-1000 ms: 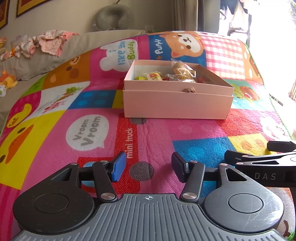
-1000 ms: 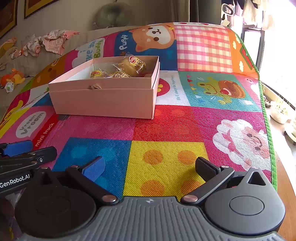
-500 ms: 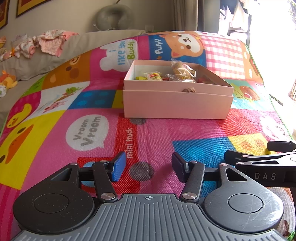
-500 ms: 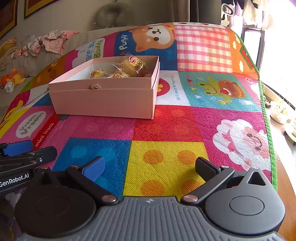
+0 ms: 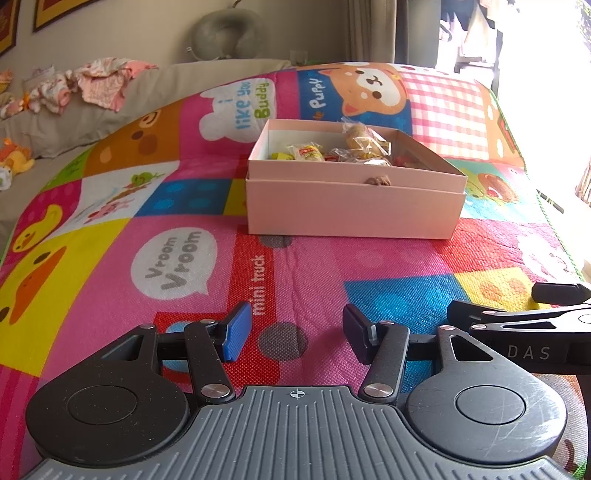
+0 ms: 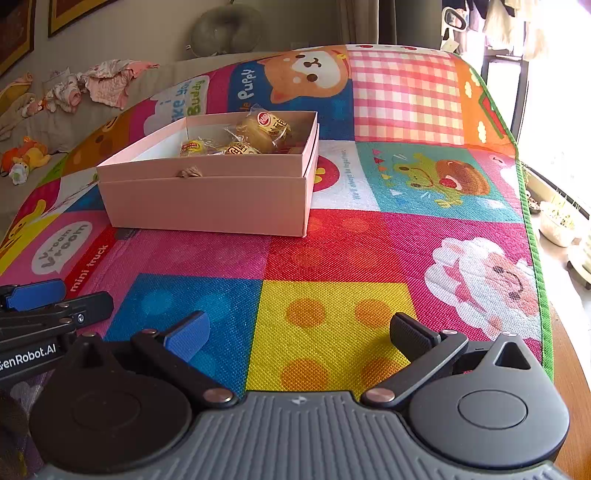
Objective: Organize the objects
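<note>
Fingers (image 5: 238, 331) spread, empty, over cartoon play mat (image 5: 110, 240); sofa (image 5: 55, 122) behind.

Bright window glare right; curved fisheye edges.

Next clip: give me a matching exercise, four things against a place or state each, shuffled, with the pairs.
1. left gripper
2. pink box
3. wrapped snacks
4. neck pillow

a. inside the box
b. open, holding nothing
c. lidless, on the mat
d. against the wall, behind the mat

Pairs: 1-b, 2-c, 3-a, 4-d
</note>
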